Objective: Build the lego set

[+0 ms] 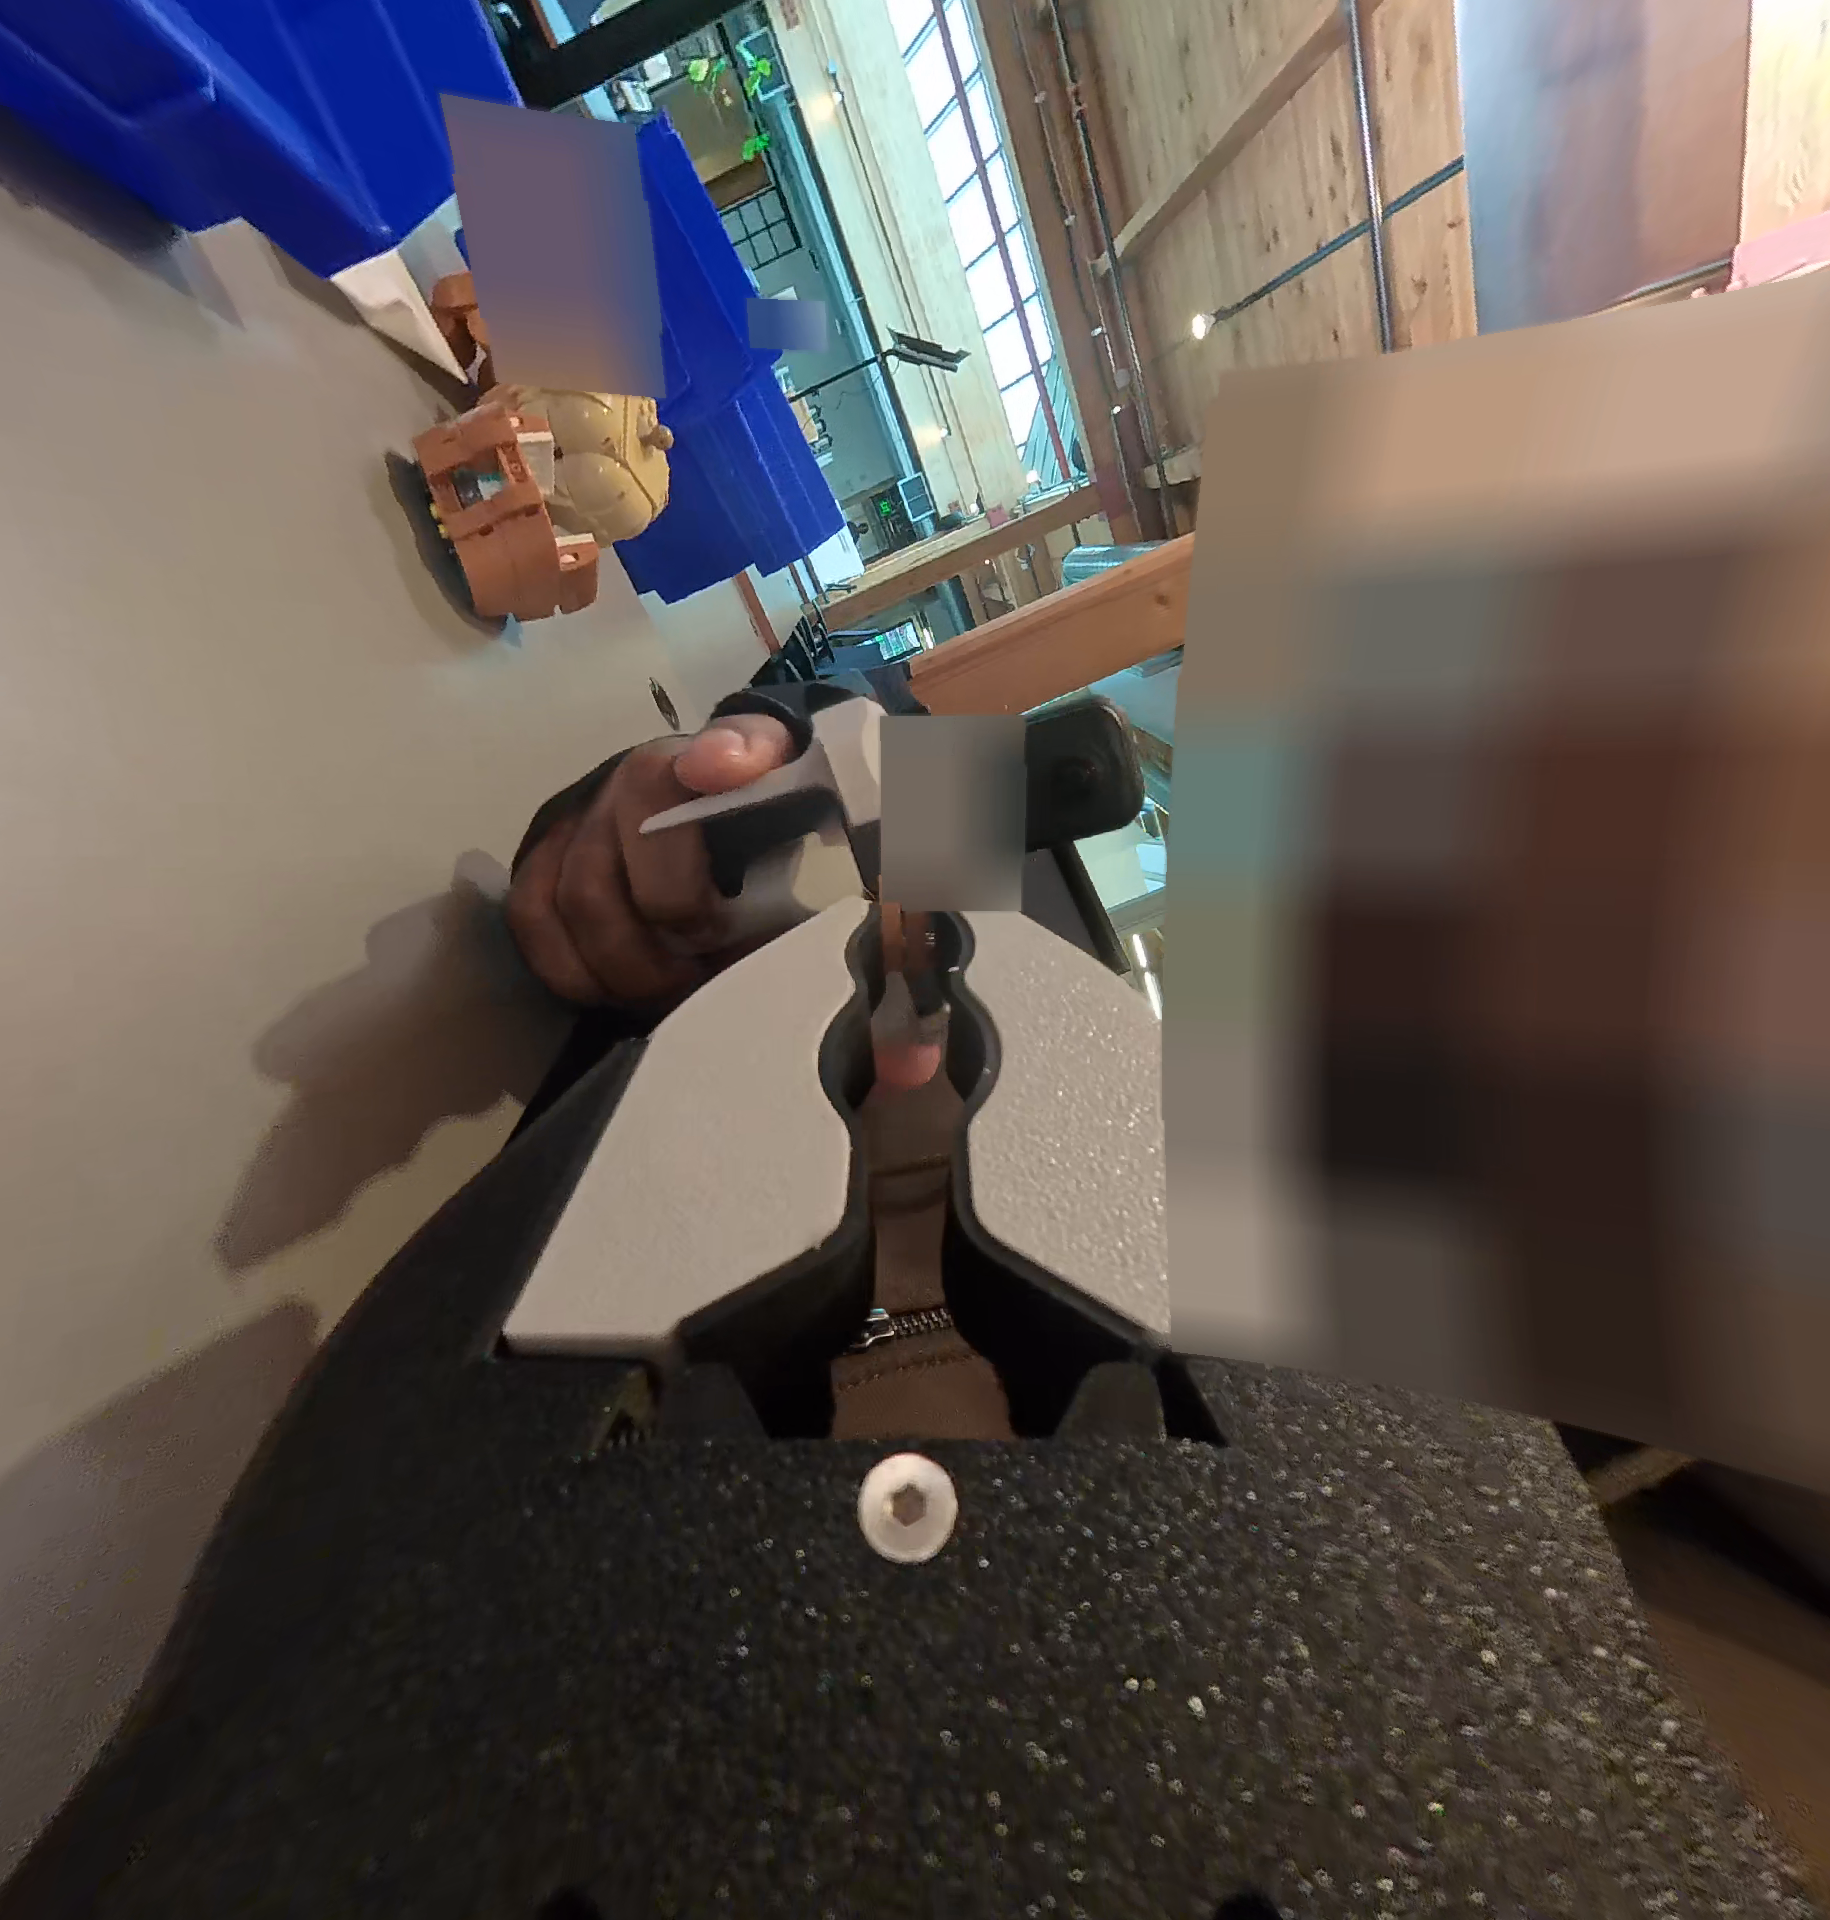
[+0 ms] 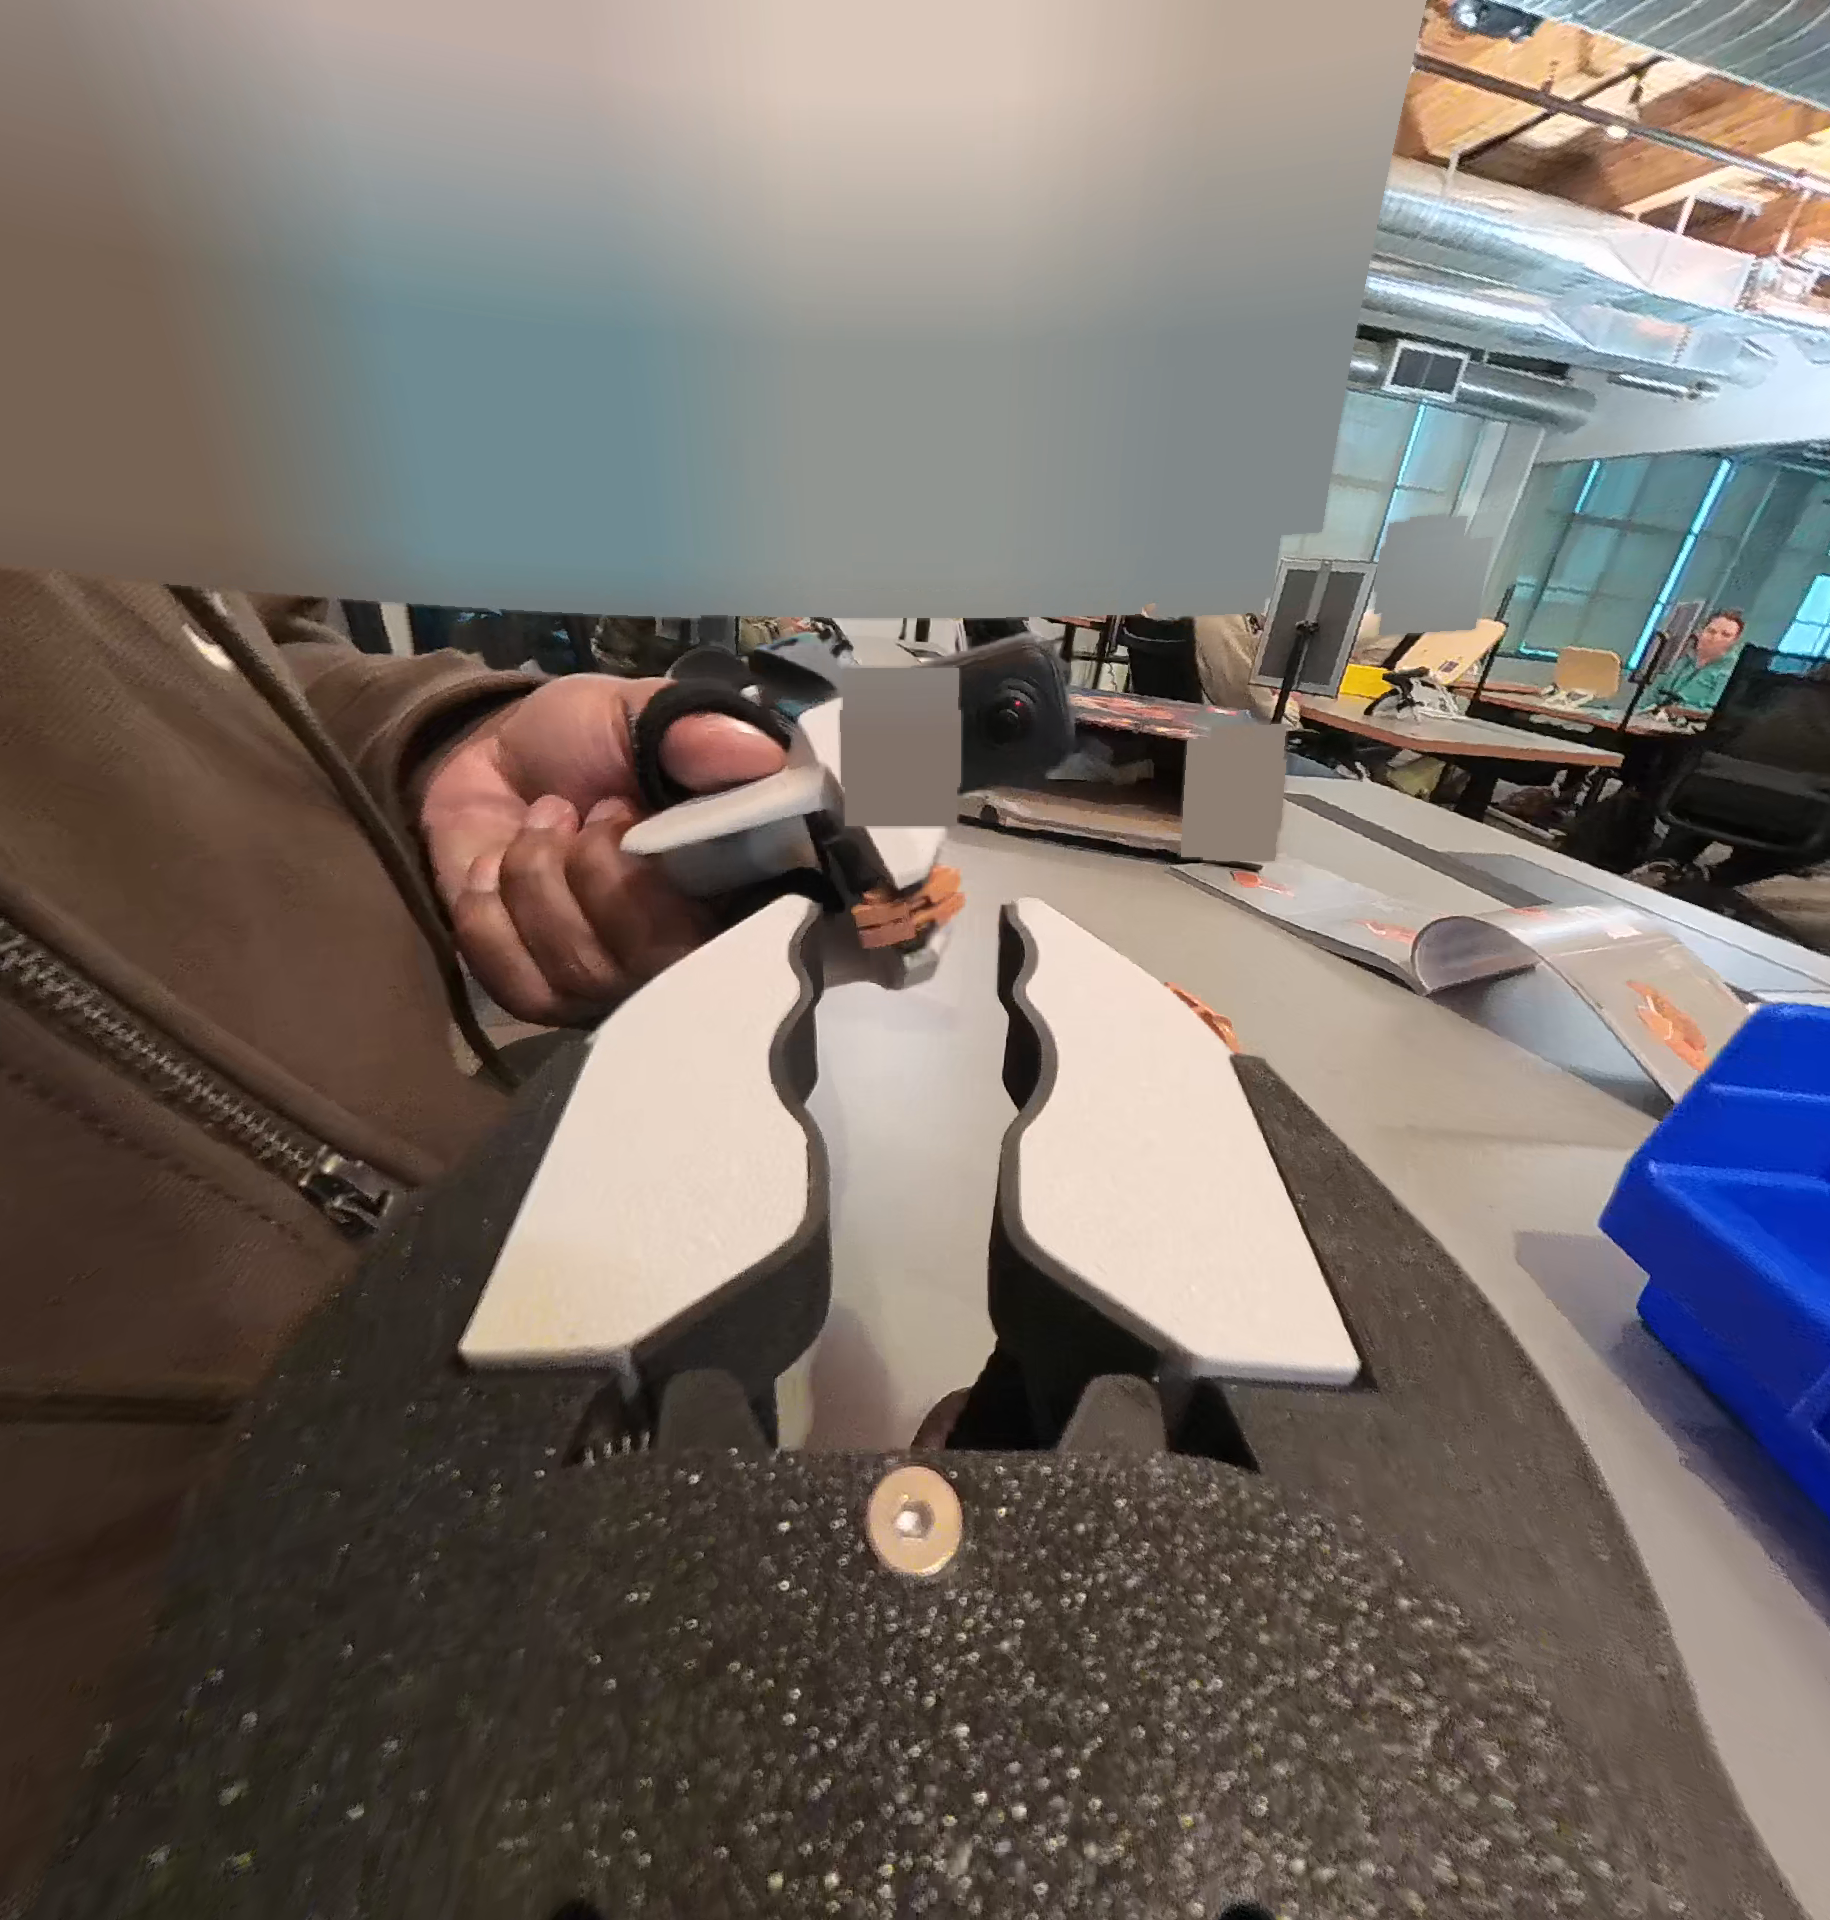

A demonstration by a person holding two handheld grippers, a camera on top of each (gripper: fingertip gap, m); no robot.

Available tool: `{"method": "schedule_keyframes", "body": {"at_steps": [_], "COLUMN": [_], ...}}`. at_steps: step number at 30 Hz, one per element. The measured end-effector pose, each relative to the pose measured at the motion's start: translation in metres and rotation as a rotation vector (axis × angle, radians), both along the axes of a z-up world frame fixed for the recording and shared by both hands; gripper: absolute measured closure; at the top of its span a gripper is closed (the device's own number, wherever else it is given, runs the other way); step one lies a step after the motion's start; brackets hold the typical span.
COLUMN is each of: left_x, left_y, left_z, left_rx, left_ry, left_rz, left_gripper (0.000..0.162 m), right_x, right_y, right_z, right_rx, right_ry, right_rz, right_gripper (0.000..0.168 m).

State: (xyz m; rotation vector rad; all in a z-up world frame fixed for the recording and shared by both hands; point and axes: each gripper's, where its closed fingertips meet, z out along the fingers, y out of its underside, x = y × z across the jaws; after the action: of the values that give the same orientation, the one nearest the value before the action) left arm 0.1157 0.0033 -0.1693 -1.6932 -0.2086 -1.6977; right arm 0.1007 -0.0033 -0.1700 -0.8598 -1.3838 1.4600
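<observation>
Piece in hand: a small orange-brown plastic lego sub-assembly (image 2: 906, 907) of thin stacked plates with a grey part below it, at centre frame in the right wrist view, pinched in the tips of the left claw (image 1: 909, 961), which is closed almost fully around it.

Right claw: the right claw (image 2: 906, 940) stands open, a clear gap between its fingers, holding nothing; its tips sit just beside the held piece.

Main build: a chunky orange-brown and cream lego model (image 1: 532, 488) with rounded cream shells stands on the grey surface (image 1: 215, 779) at upper left of the left wrist view, well apart from both claws.

Progress: the model looks partly built (how many steps remain cannot be told); the held sub-assembly is not yet joined to it, and another orange piece (image 2: 1202, 1013) peeks out at centre right in the right wrist view.

Materials: bricks are hard, glossy and studded; claw fingers (image 2: 682, 1132) are matte pale grey with wavy inner edges, on grainy black bodies.

Surroundings: glossy open instruction booklet (image 2: 1493, 935) with a curling page at right; a smooth blue plastic bin (image 2: 1763, 1174) at lower right; more blue bins (image 1: 734, 436) at top left of the left wrist view.
</observation>
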Motion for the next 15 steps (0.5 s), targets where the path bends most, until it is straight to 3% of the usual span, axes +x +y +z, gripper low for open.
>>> {"method": "schedule_keyframes", "body": {"at_steps": [6,15], "left_x": [-0.011,-0.025], "left_y": [0.007,0.017], "left_z": [0.001,0.006], "left_rx": [0.125,0.352], "left_ry": [0.086,0.153], "left_rz": [0.073,0.167], "left_gripper": [0.153,0.153], "right_x": [-0.004,-0.012], "right_y": [0.01,0.017], "right_z": [-0.003,-0.001], "right_rx": [-0.106,-0.456], "right_ry": [-0.055,-0.111], "right_rz": [-0.036,0.039], "right_gripper": [0.136,0.145]}}
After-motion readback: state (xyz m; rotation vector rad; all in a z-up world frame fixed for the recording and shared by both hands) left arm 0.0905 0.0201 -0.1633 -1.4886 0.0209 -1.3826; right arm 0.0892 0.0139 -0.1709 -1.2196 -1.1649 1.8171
